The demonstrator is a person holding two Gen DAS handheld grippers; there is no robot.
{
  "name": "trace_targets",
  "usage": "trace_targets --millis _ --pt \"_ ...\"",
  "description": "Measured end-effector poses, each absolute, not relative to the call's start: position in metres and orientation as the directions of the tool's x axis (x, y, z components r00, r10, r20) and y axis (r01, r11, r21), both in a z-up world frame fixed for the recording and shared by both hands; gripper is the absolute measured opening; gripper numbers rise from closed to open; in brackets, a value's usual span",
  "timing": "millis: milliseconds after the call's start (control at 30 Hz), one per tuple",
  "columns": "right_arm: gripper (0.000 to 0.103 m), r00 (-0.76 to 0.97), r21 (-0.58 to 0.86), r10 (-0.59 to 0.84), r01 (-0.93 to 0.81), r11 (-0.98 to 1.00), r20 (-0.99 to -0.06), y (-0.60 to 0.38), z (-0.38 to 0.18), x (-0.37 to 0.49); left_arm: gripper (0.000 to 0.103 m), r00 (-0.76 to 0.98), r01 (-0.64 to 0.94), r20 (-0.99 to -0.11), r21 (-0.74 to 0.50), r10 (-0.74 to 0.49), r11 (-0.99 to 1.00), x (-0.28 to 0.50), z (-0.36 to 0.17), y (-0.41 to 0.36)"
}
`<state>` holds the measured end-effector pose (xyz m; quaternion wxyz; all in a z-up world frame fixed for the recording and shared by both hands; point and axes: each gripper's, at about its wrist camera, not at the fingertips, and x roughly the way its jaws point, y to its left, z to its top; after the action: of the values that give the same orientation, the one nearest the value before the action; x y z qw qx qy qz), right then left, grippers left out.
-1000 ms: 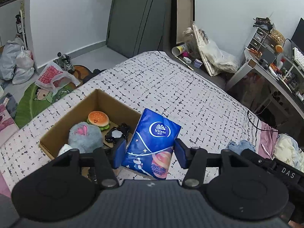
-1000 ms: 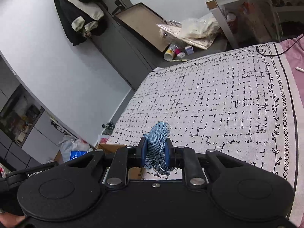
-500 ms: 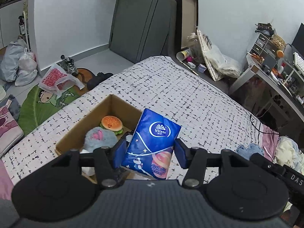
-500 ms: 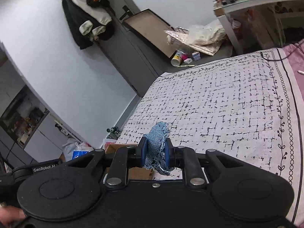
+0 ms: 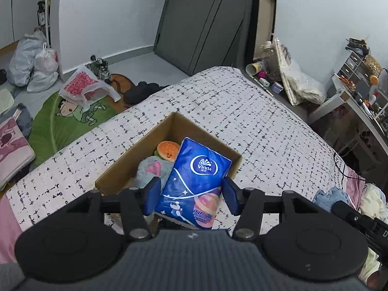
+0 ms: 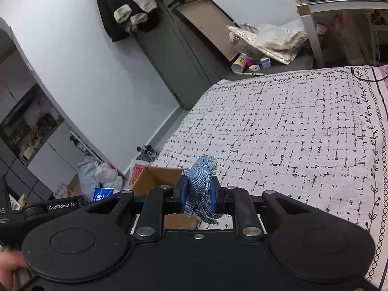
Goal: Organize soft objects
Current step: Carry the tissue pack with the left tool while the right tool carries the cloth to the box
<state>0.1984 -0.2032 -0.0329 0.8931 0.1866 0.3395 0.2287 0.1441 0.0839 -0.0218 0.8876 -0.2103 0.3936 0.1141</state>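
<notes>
A soft blue plastic-wrapped tissue pack [image 5: 197, 181], printed with a white logo and cartoon planets, is pinched between the blue pads of the left gripper [image 5: 191, 197], whose jaws are set about half apart by the width of the pack. The pack is held tilted, its upper end leaning away from the gripper and over an open brown cardboard box [image 5: 174, 126] that is seen just ahead of and below the fingers on a white bedspread with a black grid pattern [image 5: 266, 131]. Inside the box, to the left of the pack, a small plush hamburger toy [image 5: 167, 149] and a grey fluffy plush with a pink patch [image 5: 149, 169] are seen; whatever lies beneath the pack is hidden. A crumpled piece of blue denim cloth [image 6: 200, 184] is clamped between the nearly closed pads of the right gripper [image 6: 197, 195], with frayed ends hanging below the fingers. From the right wrist view the box corner [image 6: 155, 179] is seen just ahead of and to the left of this gripper, and the cloth appears to be held near the box edge, though that is hard to judge from this angle.
</notes>
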Motion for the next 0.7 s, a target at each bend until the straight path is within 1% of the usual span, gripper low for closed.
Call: trace_targets --millis 333,500,700 --pt "0.019 0.638 0.433 0.52 -0.306 0.848 -0.567 -0.172 -0.04 0.204 0.054 0.63 -0.37 -0.776 -0.322 -0.02 0.871 0.158 -0.054 0.101" --pt "0.019 0.635 0.42 0.519 -0.317 0.85 -0.572 -0.157 -0.042 0.208 0.055 0.619 -0.375 -0.785 -0.332 -0.033 0.866 0.165 -0.066 0.105" --pt "0.019 0.637 0.433 0.539 -0.333 0.837 -0.552 -0.137 -0.042 0.215 0.064 0.638 -0.339 -0.767 -0.351 -0.061 0.873 0.172 -0.065 0.111"
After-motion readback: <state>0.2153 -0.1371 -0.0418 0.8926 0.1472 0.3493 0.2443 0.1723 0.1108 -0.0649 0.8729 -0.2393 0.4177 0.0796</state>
